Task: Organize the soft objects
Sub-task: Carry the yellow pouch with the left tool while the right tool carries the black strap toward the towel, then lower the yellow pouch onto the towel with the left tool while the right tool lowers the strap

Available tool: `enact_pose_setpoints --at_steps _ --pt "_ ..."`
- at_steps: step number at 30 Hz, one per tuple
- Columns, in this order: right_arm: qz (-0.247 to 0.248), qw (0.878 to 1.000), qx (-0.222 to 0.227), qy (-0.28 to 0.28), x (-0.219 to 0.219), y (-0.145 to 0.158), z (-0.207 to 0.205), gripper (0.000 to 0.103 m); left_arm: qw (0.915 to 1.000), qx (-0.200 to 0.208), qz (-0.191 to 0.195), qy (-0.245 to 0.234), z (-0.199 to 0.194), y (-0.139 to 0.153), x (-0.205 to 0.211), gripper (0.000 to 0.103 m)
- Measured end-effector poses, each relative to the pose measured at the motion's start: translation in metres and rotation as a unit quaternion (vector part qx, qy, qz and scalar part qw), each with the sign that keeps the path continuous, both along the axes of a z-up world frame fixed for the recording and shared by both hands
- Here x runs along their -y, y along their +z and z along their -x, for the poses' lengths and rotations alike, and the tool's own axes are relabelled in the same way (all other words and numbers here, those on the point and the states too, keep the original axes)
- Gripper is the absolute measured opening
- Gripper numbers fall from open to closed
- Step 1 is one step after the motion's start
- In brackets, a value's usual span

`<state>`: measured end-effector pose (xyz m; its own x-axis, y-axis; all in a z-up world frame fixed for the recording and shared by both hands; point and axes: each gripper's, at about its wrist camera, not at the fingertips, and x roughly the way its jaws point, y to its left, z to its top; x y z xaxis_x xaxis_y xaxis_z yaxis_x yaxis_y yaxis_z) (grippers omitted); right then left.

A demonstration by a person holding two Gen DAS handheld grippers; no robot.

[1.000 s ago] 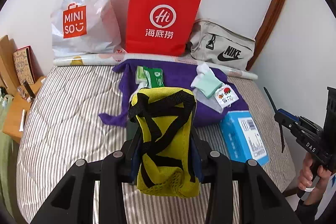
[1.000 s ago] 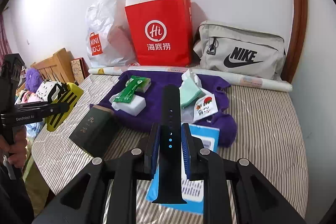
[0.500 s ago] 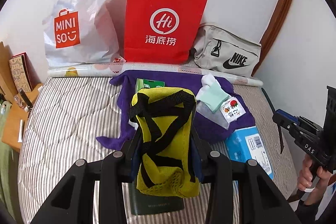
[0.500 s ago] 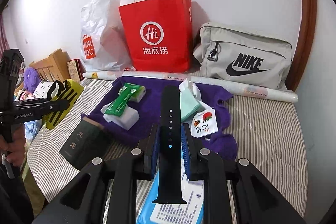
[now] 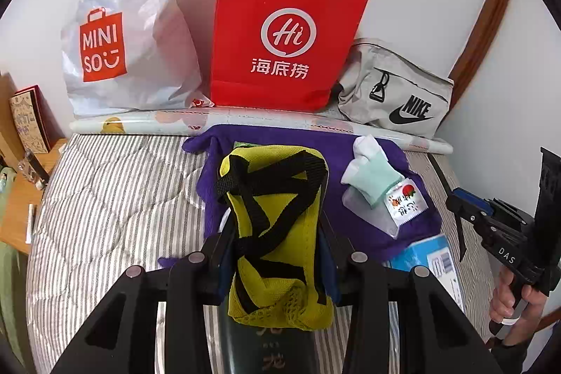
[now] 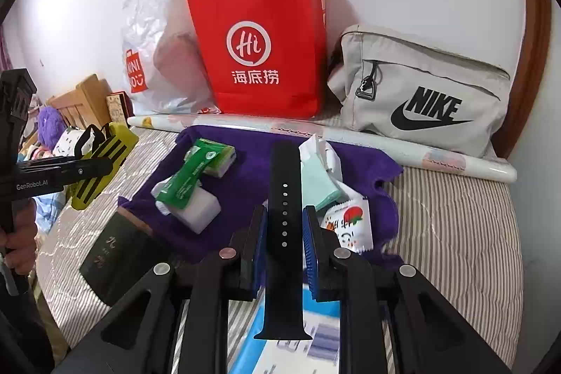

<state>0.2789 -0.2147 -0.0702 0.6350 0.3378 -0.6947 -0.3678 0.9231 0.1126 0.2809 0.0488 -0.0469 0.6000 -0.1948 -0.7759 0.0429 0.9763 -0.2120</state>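
While both of my tools are loaded and raised over the striped mattress (image 5: pixel 105 198), the step in hand appears to be carrying each soft item toward the storage bags by the wall. From the left: my left gripper (image 5: pixel 277 240) has its fingers pinched on the yellow mesh pouch (image 5: pixel 277 233), which stands upright between them with its black straps (image 5: pixel 266 198) crossing the front; I judge the hold secure but should keep the pouch vertical so the loose straps do not snag. Beyond it stand the white Miniso bag (image 5: pixel 133 34), the red paper bag (image 5: pixel 284 34) and the grey Nike bag (image 6: pixel 427 93), with the purple towel (image 6: pixel 245 181) spread before them. On the towel lie green tissue packs (image 6: pixel 200 170) and a mint sock (image 6: pixel 319 181). On the right, my right gripper (image 6: pixel 284 233) is clamped on the black watch strap (image 6: pixel 284 216), lengthwise between the pads. The strap is slim, so I should hold it level.
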Motion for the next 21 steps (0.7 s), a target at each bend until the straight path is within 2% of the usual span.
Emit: enact_pose_setpoints --at_steps 12,21 --pt "0.024 0.999 -0.035 0.014 -0.009 -0.034 -0.053 0.020 0.9998 -0.016 0.011 -0.002 -0.032 -0.016 0.000 0.038" --pt "0.044 0.997 -0.054 0.032 -0.023 -0.058 -0.078 0.020 0.9995 -0.029 0.005 -0.015 -0.054 -0.027 0.011 0.039"
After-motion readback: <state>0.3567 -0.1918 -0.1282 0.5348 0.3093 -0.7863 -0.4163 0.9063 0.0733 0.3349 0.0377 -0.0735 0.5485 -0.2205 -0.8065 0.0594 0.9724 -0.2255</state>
